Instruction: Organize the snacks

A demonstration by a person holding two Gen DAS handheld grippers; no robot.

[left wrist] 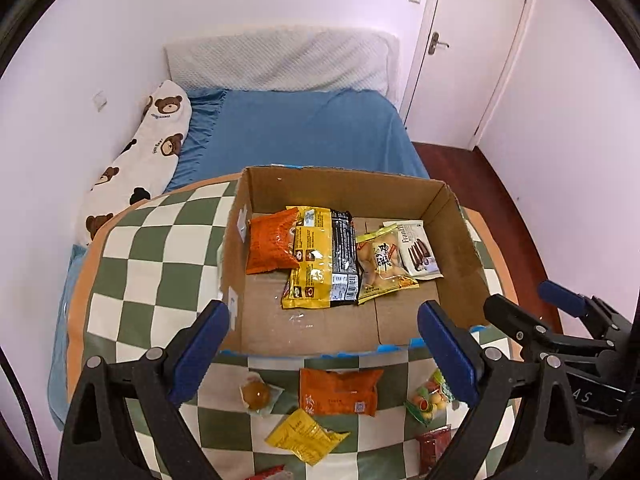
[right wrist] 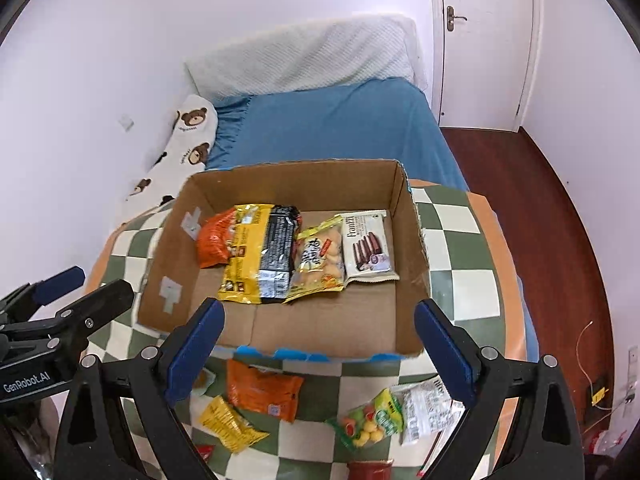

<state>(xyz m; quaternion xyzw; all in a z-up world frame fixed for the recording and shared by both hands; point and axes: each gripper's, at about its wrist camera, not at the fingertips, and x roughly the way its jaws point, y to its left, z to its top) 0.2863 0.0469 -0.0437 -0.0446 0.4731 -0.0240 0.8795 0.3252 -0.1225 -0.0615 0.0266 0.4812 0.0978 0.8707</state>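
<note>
An open cardboard box [left wrist: 456,240] [right wrist: 408,236] stands on a green-and-white checkered cloth [left wrist: 140,264]. In it lie an orange packet [left wrist: 270,246], a yellow-and-black bag [left wrist: 320,264], a pale yellow snack bag [left wrist: 380,260] and a white wafer pack [left wrist: 418,250]. In front of the box lie an orange packet [left wrist: 340,392] [right wrist: 262,390], a yellow packet [left wrist: 304,436] [right wrist: 228,424], a round brown pastry [left wrist: 258,396], a bag of coloured candies [left wrist: 430,398] [right wrist: 372,420], a white packet [right wrist: 426,406] and a red packet [left wrist: 432,446]. My left gripper [left wrist: 324,348] and right gripper [right wrist: 320,344] are open and empty, above the box's near edge.
The cloth covers a round table beside a bed with a blue sheet [left wrist: 304,128], a white pillow [left wrist: 280,60] and a bear-print bolster [left wrist: 136,160]. A white door [left wrist: 472,40] and dark red floor [right wrist: 540,200] are to the right.
</note>
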